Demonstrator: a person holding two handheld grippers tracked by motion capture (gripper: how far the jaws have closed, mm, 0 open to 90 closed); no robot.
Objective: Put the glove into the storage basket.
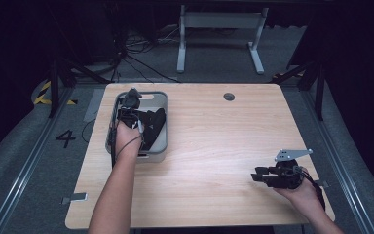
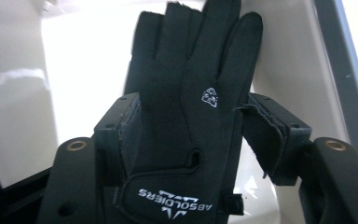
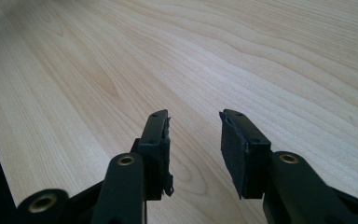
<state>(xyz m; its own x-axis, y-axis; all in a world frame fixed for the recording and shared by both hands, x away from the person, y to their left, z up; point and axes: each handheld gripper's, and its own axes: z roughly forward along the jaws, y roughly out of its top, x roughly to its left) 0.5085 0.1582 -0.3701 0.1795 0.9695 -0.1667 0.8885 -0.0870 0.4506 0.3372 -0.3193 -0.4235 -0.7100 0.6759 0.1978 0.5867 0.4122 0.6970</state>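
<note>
Wooden table (image 1: 209, 146), black glove (image 2: 191, 107) between left hand-held gripper (image 2: 193, 135) jaws, inside grey bin (image 1: 161, 146)

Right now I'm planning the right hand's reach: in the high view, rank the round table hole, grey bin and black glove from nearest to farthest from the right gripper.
From the right gripper:
1. Round table hole, far edge.
2. Black glove, inside the bin.
3. Grey bin, left side; too close to the glove to separate.

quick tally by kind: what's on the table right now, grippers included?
Grippers: 2, the left gripper with its jaws either side of the glove, the right gripper open over bare wood
Black glove: 1 clear; the dark heap in the high view may hold more
Grey bin: 1
Total: 4
</note>
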